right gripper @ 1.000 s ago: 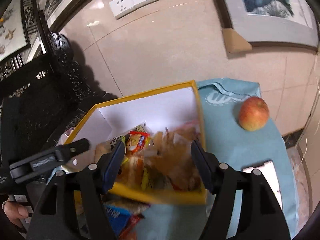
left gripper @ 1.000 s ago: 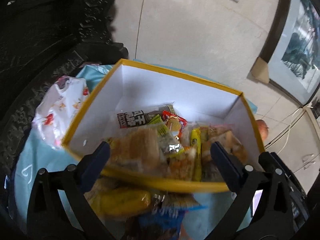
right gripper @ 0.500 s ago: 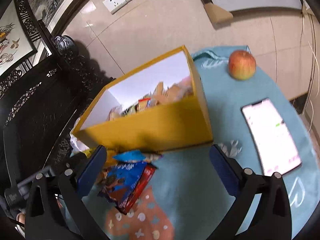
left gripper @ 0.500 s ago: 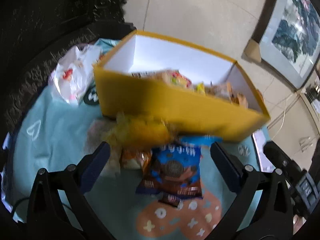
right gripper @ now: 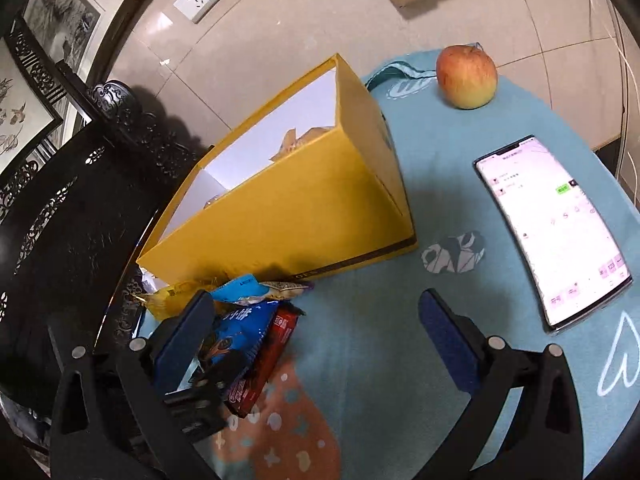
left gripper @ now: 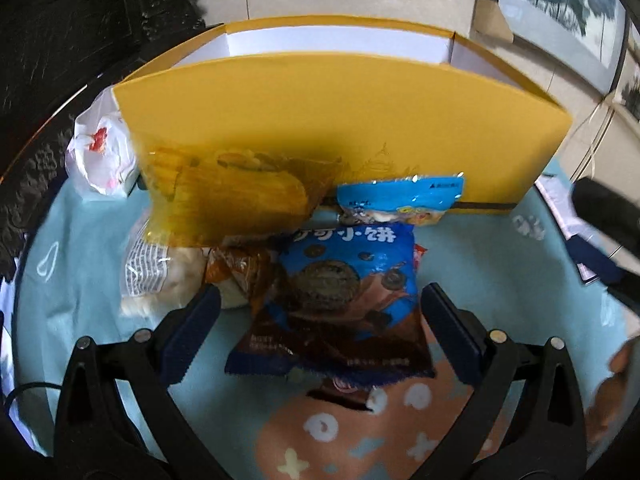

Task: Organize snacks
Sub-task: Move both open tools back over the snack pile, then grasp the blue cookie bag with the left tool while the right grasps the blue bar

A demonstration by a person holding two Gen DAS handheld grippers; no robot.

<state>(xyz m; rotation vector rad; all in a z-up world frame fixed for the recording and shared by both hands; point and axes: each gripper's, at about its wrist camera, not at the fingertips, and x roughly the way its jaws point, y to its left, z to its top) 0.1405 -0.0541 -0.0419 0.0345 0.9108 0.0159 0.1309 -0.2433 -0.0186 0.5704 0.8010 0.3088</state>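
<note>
Left wrist view: we see the left gripper [left gripper: 320, 332] with jaws spread wide and nothing pressed between them, aimed down at a blue cookie packet [left gripper: 340, 300] that lies flat on the teal tablecloth [left gripper: 80, 248]. The packet sits between the fingers but untouched; we judge it the next pick. Behind it a loose pile rests against the front wall of the yellow box [left gripper: 340, 120]: a yellow-wrapped snack [left gripper: 228, 200], a light blue packet [left gripper: 400, 196], a small orange packet [left gripper: 240, 268] and a clear-wrapped bun [left gripper: 156, 276]. A white plastic bag [left gripper: 100, 156] lies left of the box. Right wrist view: the right gripper [right gripper: 316, 340] is fully spread and empty, hovering over bare cloth just right of the pile, probably waiting clear of the other tool. A red packet [right gripper: 272, 352] shows under the blue one. The box already holds some snacks, only edges visible. An apple [right gripper: 466, 76] and a lit phone [right gripper: 556, 232] lie well apart to the right.
</note>
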